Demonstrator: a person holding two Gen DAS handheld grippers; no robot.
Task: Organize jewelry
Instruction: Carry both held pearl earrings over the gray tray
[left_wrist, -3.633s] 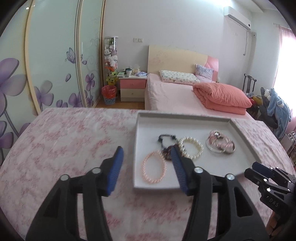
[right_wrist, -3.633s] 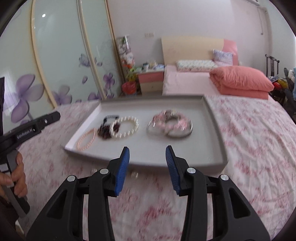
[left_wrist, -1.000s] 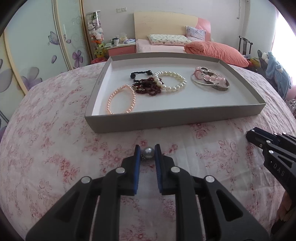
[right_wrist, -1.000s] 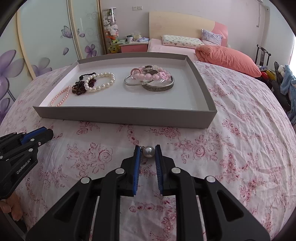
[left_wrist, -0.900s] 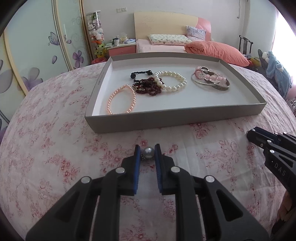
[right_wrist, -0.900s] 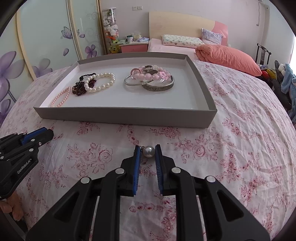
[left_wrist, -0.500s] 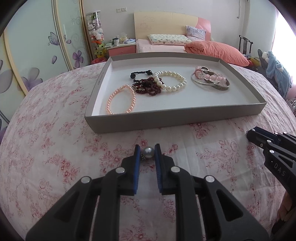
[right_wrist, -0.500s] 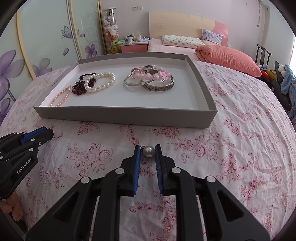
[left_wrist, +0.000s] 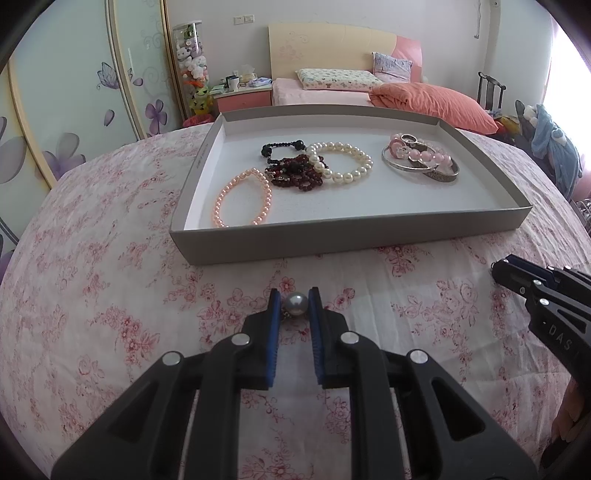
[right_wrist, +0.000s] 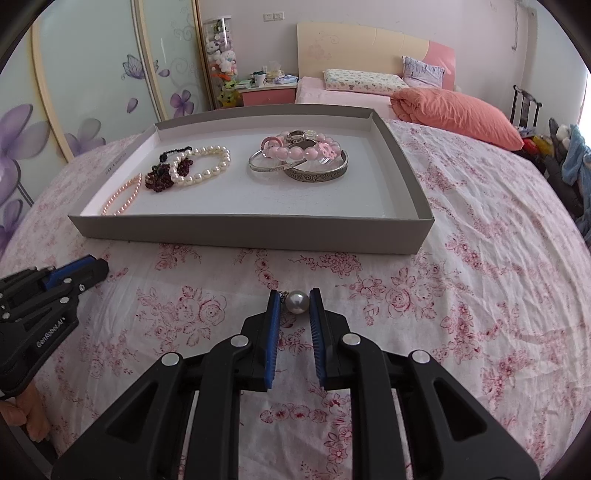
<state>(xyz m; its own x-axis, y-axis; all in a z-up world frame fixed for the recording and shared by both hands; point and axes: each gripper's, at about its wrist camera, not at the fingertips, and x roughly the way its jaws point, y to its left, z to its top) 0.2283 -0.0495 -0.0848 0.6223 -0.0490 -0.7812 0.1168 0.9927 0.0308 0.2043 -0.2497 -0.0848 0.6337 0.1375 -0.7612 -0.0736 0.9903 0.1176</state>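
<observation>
Two pairs of tongs are working in front of the grey tray (left_wrist: 351, 236), on the flowered cloth (left_wrist: 110, 295) covering the worktop. The left tongs (left_wrist: 293, 306) are pinching a grey pearl earring (left_wrist: 295, 304) just short of the tray's near wall; the right tongs (right_wrist: 293, 301) are pinching a second pearl earring (right_wrist: 297, 301) likewise. Open cloth is lying on both sides of the tray. Inside the tray, toward its left, four beaded bracelets are lying: one pink pearl bracelet (left_wrist: 242, 197), one dark red bracelet (left_wrist: 297, 175), one black bracelet (left_wrist: 280, 149), one white pearl bracelet (left_wrist: 341, 160). Toward its right, bangles (right_wrist: 299, 162) are sitting stacked, their count unclear. The tray's near right corner is lying bare.
</observation>
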